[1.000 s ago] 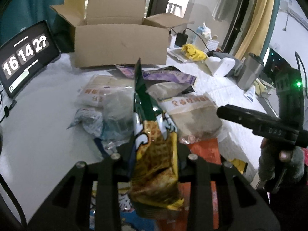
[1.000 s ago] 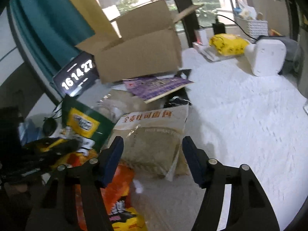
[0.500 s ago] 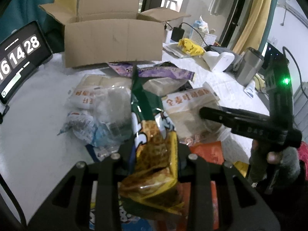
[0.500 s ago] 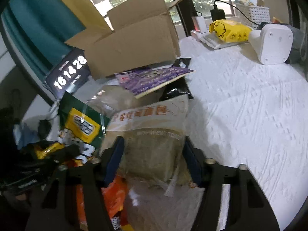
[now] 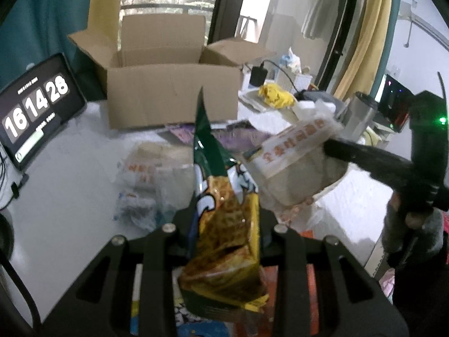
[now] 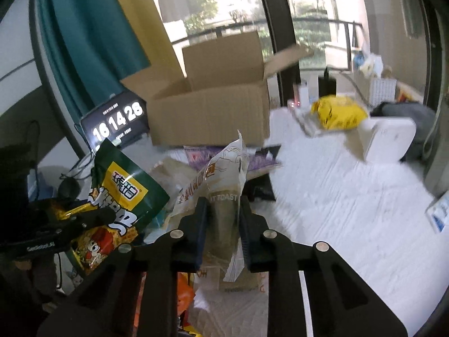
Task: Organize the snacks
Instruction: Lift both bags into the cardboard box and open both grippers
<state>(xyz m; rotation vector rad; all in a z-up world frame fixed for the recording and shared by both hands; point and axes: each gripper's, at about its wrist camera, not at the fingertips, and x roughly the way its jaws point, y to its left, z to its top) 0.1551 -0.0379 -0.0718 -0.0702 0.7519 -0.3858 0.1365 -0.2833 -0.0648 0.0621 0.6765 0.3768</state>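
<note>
Your right tongs (image 6: 223,221) have just been closing and now clamp the toast bag (image 6: 224,185), which has come up off the snack pile (image 5: 146,174) since a second ago. Your left tongs (image 5: 224,224) stay clamped on the green-and-yellow chip bag (image 5: 221,224), also raised. Both loads are secured and clear of the tabletop (image 6: 350,196). Beyond the pile, at the far edge, the open cardboard box (image 5: 171,95) is the likely destination.
</note>
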